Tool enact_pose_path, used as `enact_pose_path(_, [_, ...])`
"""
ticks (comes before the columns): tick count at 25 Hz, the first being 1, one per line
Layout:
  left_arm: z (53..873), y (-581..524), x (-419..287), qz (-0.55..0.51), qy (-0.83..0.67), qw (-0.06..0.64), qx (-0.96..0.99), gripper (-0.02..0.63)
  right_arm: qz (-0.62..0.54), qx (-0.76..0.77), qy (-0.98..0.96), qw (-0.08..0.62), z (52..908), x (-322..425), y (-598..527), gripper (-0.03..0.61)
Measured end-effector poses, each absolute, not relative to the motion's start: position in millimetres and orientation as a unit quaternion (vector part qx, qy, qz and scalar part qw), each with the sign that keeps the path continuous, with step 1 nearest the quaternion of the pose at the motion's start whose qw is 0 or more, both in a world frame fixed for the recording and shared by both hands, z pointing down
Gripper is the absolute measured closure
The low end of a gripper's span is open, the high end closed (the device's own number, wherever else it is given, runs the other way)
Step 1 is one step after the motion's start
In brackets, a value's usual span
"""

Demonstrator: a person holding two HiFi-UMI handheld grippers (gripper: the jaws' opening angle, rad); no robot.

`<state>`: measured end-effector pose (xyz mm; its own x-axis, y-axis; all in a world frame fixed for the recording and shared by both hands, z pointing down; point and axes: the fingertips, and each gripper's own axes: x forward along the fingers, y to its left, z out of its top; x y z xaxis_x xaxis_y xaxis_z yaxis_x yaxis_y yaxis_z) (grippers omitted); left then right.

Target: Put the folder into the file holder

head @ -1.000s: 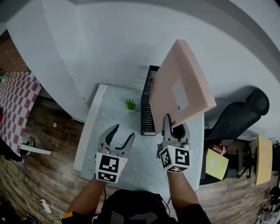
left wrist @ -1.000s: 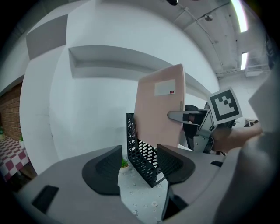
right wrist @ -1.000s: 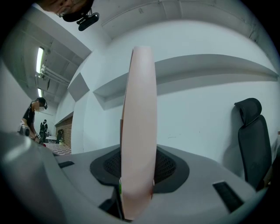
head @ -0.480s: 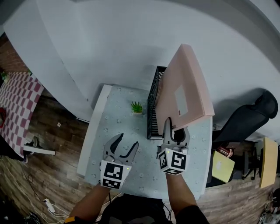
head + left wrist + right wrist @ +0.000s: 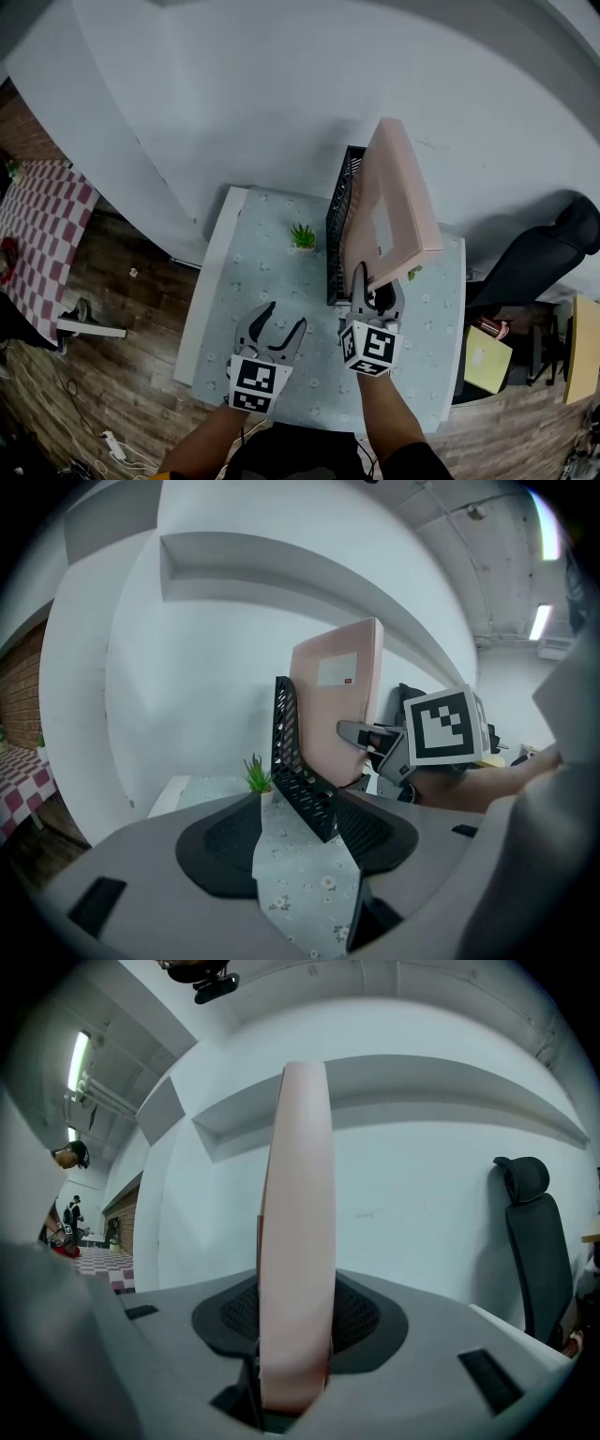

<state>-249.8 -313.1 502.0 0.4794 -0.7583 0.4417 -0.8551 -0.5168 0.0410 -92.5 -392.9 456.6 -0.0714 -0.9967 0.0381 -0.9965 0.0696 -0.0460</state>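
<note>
Right gripper (image 5: 375, 286): clamped on the lower corner of the pink folder (image 5: 389, 211) — the jaws have just been eased slightly wider, with the folder between them.
Folder: held upright on edge, just beside the black mesh file holder (image 5: 339, 234), above the table (image 5: 246, 281).
Left gripper (image 5: 284, 319): jaws apart, nothing held — kept over the table.

The folder (image 5: 394, 202) is pink, the file holder (image 5: 337, 246) black, the tablecloth (image 5: 267, 277) floral.
</note>
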Motion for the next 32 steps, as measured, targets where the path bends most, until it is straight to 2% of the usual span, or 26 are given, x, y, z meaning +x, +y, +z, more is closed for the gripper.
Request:
enact_pose_path(12, [523,-306,-249,0.195,-0.480,0.151,0.842,0.357,-0.056,-0.680,0.730,-0.046,493,-92,-395,0.379])
enact_pose_path(18, [507,-296,-243,0.184,-0.492,0.153,0.837,0.357,-0.072,-0.657,0.747,-0.070,492,-95,-384,0.351])
enact_pose_path(32, [450,-219,-179,0.142,-0.491,0.129,0.850,0.358,-0.080,-0.609,0.785,-0.080,423,-54,-248,0.362])
